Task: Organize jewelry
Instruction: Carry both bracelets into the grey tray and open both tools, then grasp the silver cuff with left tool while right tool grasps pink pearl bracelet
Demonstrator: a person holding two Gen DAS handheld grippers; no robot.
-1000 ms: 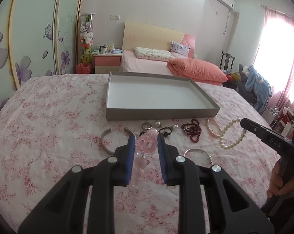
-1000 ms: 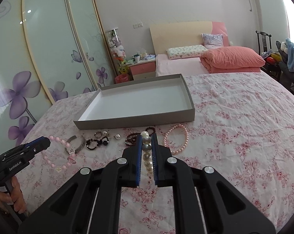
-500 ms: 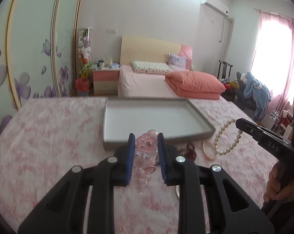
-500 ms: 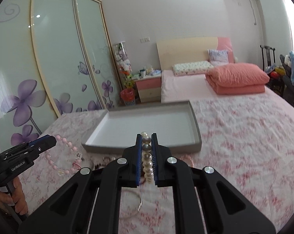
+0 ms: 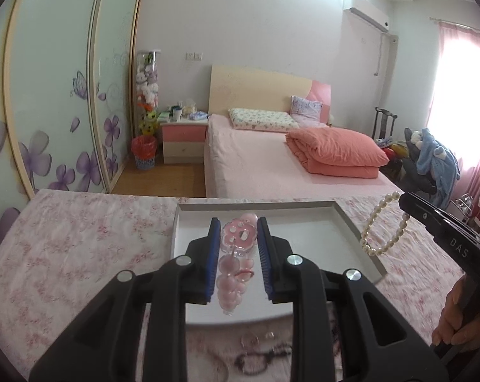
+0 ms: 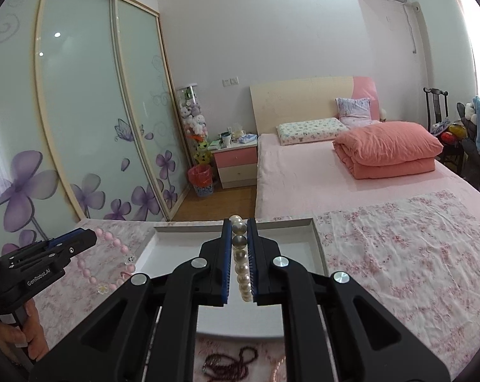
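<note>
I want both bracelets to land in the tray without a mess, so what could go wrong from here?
1. The pink bead bracelet hangs loose below the left gripper and could catch on the rim of the gray tray.
2. The right gripper pinches only a short run of the pearl bracelet; the round beads may slip out early.
3. Both loops dangle over the same tray and might tangle if dropped together.

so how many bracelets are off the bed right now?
2: pink bead bracelet in the left gripper, pearl bracelet in the right gripper, both over the tray. Others may be hidden.
</note>
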